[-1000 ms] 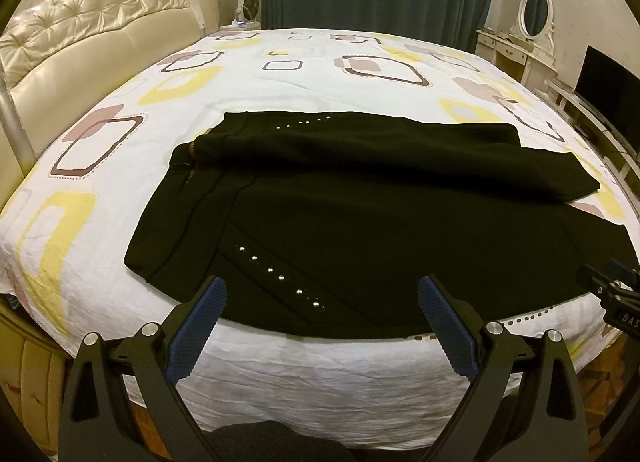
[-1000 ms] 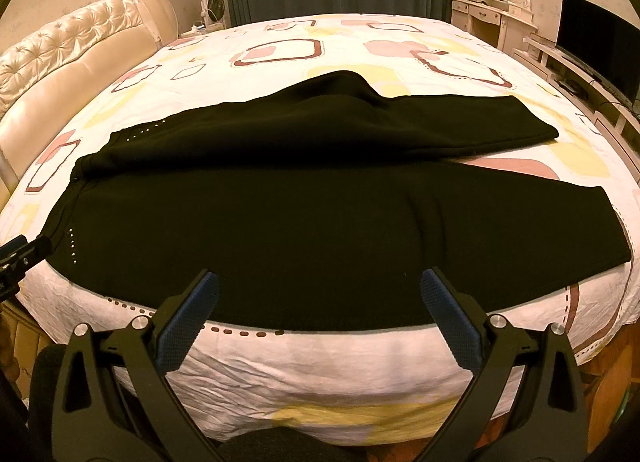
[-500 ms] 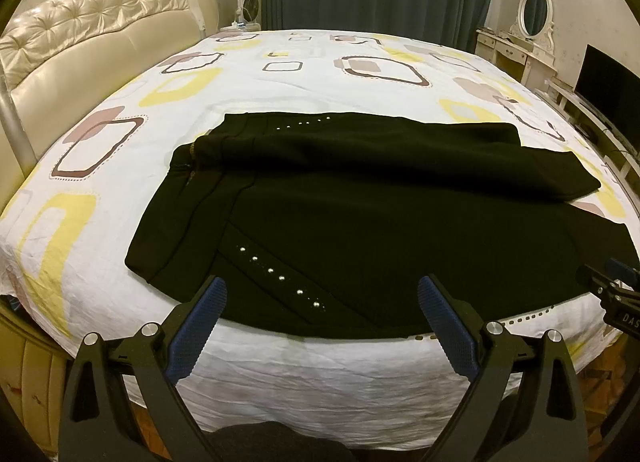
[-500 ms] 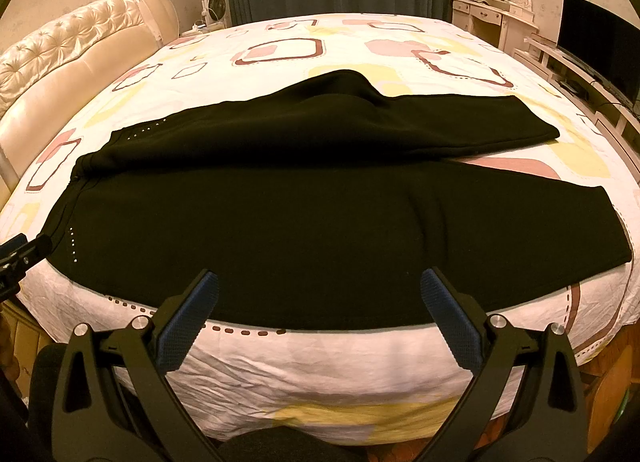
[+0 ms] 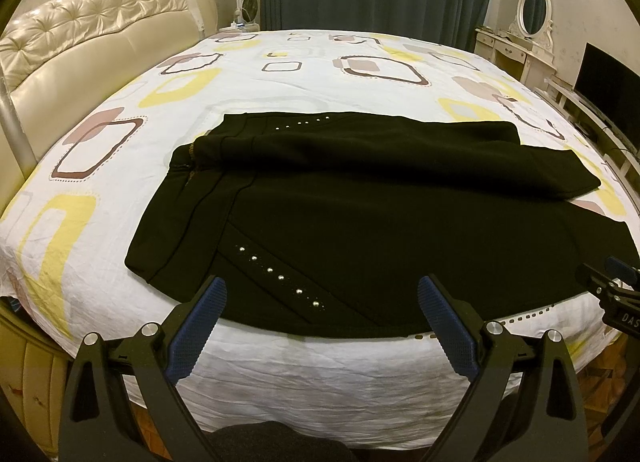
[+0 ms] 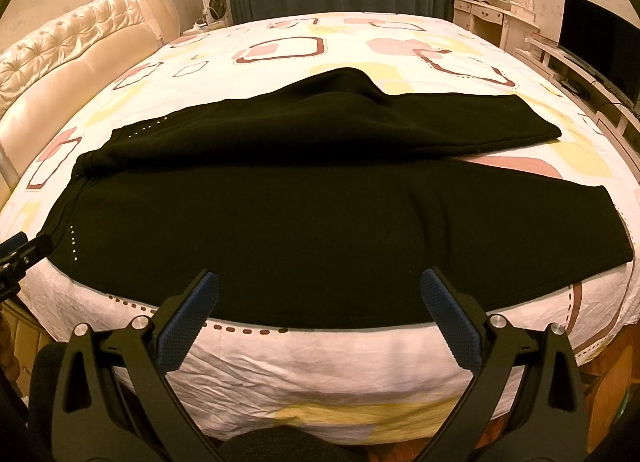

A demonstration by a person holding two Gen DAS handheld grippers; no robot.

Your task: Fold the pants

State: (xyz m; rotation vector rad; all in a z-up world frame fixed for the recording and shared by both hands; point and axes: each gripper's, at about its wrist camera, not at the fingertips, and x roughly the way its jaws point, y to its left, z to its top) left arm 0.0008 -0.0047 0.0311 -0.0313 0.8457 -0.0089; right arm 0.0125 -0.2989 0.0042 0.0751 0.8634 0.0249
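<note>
The pants [image 5: 360, 221] lie spread on the bed [image 5: 280, 73] near its edge, both the left gripper [image 5: 322, 304] and right gripper [image 6: 320, 296] with jaws apart and empty, so a careless pinch may catch the sheet [image 6: 320, 362] too.

Black, soft-knit pants [image 5: 360, 221] with rows of small silver studs lie flat along the bed's near edge — waistband toward the left, the far leg folded partly over the near one.
</note>
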